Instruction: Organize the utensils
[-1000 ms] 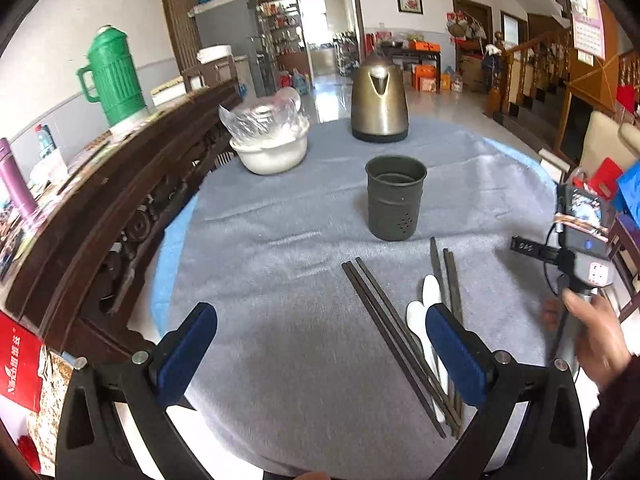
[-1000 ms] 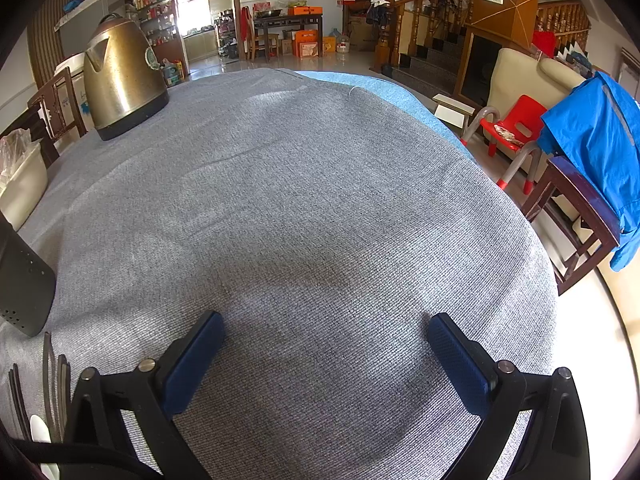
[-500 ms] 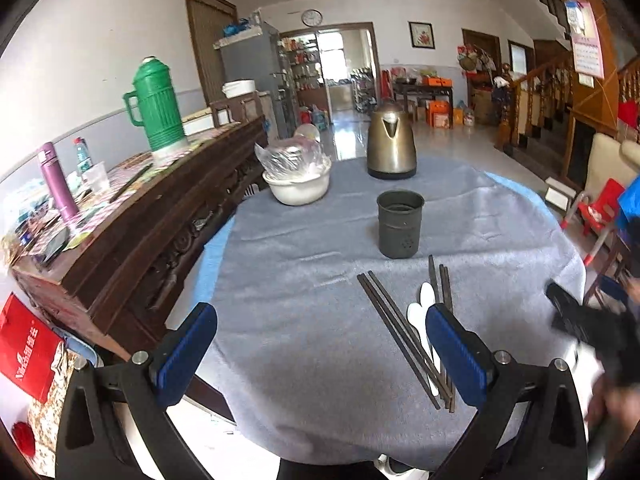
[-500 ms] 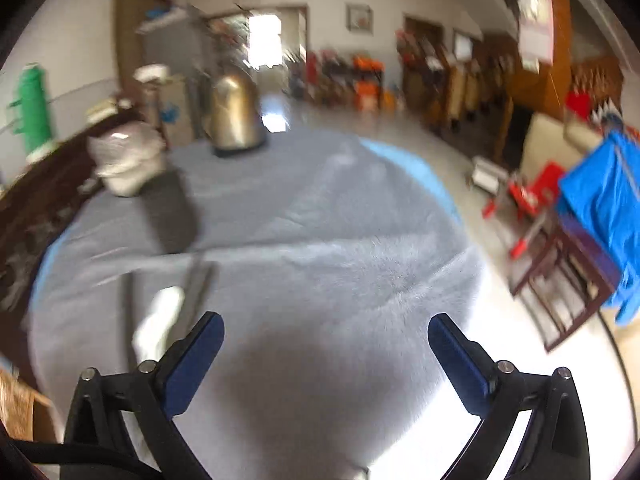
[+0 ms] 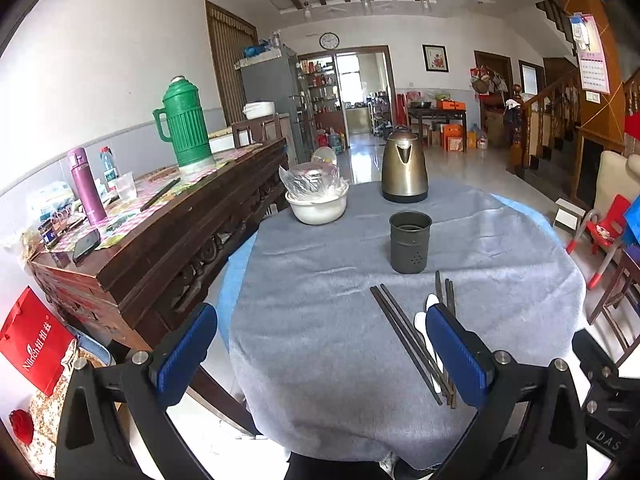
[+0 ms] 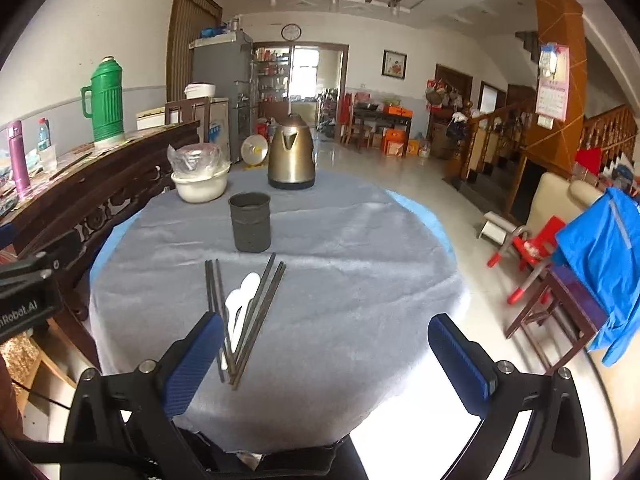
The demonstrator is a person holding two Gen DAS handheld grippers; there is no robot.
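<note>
A dark grey perforated utensil cup (image 5: 410, 241) (image 6: 250, 222) stands upright mid-table on the grey cloth. In front of it lie several dark chopsticks (image 5: 404, 334) (image 6: 260, 304) and two white spoons (image 5: 430, 305) (image 6: 242, 294), bunched near the front edge. My left gripper (image 5: 320, 354) is open and empty, held back above the near table edge, its right finger overlapping the spoons in view. My right gripper (image 6: 326, 360) is open and empty too, just right of the chopsticks' near ends.
A brass-coloured kettle (image 5: 404, 168) and a white bowl with a plastic bag (image 5: 317, 200) stand at the back of the table (image 5: 320, 280). A dark wooden sideboard (image 5: 160, 232) with a green thermos (image 5: 185, 128) runs along the left. Chairs (image 6: 560, 280) stand to the right.
Both grippers have pulled back and risen from close over the cloth, so the whole table shows in each view. The right view swung left onto the utensils. Jaws stayed open.
</note>
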